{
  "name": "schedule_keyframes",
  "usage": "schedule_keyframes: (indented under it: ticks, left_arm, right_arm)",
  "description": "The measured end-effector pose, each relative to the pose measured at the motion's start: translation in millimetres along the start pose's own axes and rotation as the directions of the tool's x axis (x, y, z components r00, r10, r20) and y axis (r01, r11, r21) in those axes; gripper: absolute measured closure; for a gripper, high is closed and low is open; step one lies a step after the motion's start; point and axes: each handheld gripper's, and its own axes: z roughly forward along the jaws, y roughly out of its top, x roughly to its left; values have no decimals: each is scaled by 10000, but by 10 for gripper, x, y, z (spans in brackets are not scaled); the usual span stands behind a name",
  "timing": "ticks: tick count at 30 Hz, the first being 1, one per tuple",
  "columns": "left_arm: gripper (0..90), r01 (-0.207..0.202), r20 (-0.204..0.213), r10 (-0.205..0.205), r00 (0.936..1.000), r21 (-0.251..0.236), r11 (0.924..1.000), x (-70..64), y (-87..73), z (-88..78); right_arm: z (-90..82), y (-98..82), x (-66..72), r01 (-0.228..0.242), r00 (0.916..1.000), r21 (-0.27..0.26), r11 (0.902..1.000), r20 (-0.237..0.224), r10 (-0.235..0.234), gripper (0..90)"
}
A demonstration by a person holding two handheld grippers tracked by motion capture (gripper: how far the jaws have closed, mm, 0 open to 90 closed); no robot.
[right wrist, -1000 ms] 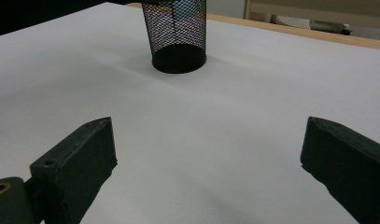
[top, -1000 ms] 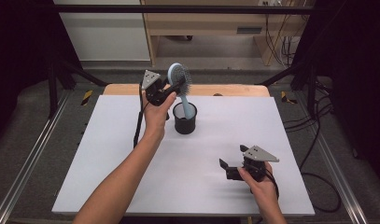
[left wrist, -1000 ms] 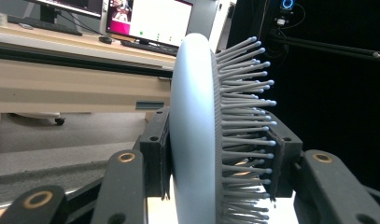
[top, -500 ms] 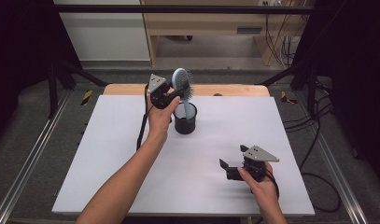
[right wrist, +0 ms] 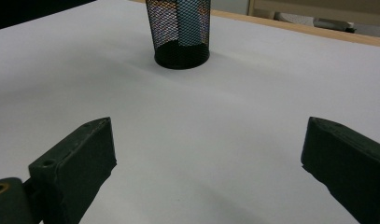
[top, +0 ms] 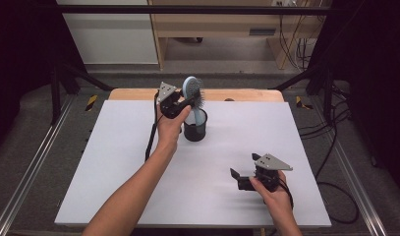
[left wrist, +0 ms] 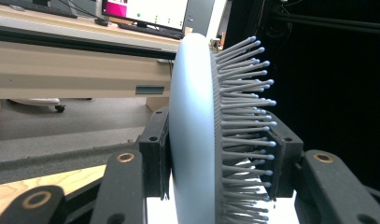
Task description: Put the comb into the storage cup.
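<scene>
A pale blue hairbrush (top: 193,93) with dark bristles stands upright, its handle down inside a black mesh cup (top: 194,131) at the back middle of the white table. My left gripper (top: 184,104) is shut on the brush head; in the left gripper view the hairbrush (left wrist: 192,135) sits edge-on between both jaws, bristles pointing right. My right gripper (top: 237,178) rests low near the front right of the table, open and holding nothing. In the right gripper view the mesh cup (right wrist: 180,32) stands ahead with the blue handle showing through the mesh.
The white table top (top: 114,162) has a wooden strip (top: 246,94) along its far edge. Metal rails (top: 30,172) run along both sides. Cables (top: 335,147) lie on the floor at the right. A wooden desk (top: 227,24) stands behind.
The brush has turned in my left gripper: its bristles faced away before and now point to the right. The left hand shifted slightly. The right gripper has stayed still.
</scene>
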Motion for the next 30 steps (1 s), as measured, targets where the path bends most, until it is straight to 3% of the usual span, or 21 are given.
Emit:
schedule_keyframes:
  ticks: [22, 30]
  left_arm:
    - [512, 179, -120, -177, 9998, 135, 9997, 48, -122, -17]
    - [498, 56, -203, -52, 9998, 186, 9998, 56, -124, -35]
  right_arm:
    - [9, -3, 18, 3, 10000, 42, 10000, -99, -2, 33]
    - [16, -4, 18, 45, 9999, 38, 10000, -115, -45, 34]
